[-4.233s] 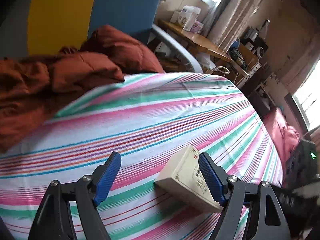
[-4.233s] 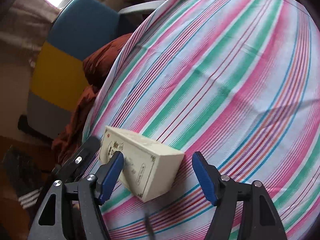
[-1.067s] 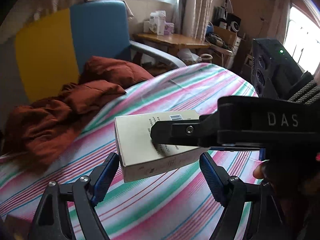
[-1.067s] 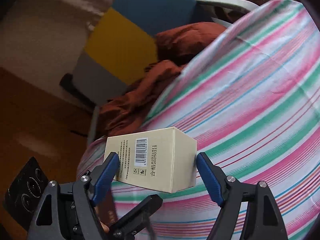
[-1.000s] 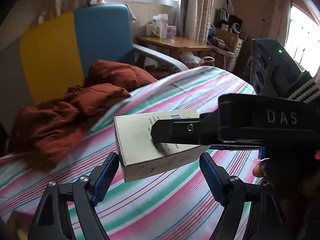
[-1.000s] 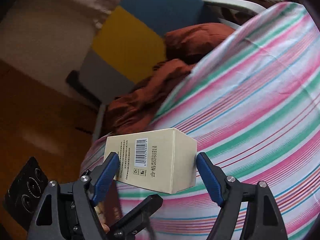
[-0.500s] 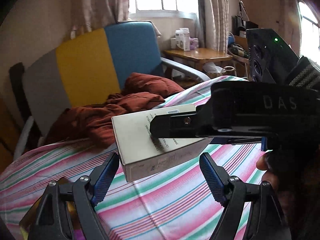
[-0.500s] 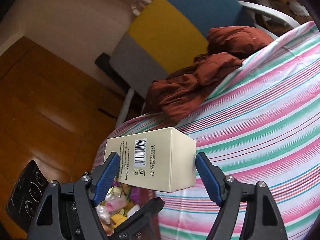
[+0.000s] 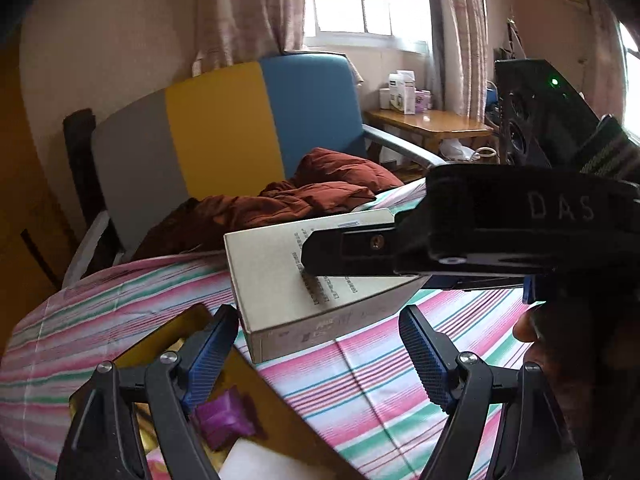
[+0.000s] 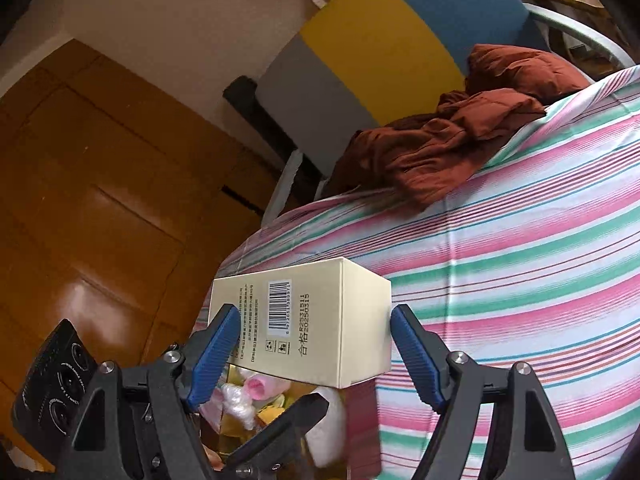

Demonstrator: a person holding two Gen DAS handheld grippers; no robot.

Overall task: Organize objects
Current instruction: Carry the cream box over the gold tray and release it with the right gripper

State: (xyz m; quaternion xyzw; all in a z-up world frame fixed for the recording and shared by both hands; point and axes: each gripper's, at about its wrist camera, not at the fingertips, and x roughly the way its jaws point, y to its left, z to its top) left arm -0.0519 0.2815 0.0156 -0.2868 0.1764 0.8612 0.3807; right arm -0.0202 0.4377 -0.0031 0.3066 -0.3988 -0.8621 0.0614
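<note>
The left tongs (image 9: 316, 314) stand wide open with nothing between the pads. Their left pad (image 9: 212, 344) sits at the lower left of the left wrist view, just beside the near corner of the cream box (image 9: 280, 280). Below them, in the lower left corner, is an open brown bin (image 9: 276, 408) with a purple thing (image 9: 224, 416) and something white inside.

The box is in the air at the middle of the frame, above the striped cloth (image 9: 380, 380) and partly over the bin. The right tongs (image 10: 313, 310) have it by its two long sides, with both blue pads pressed against the cardboard and the jaws spread about as wide as the box.

The likeliest trouble looks like a slip. Smooth cardboard held this wide, near one end, could pivot between the pads and tip out before it is over the bin.

A second risk is a knock: the open left tongs are so near the box corner that a small drift could nudge it loose.

If the box is let go too early, it may catch the bin's rim and fall on the cloth. It could also land on the soft pink and white things (image 10: 256, 388) seen under it in the right wrist view.

At the far right of the left wrist view, the hand (image 9: 560, 344) on the right tongs is in shadow, so I cannot judge its hold.
</note>
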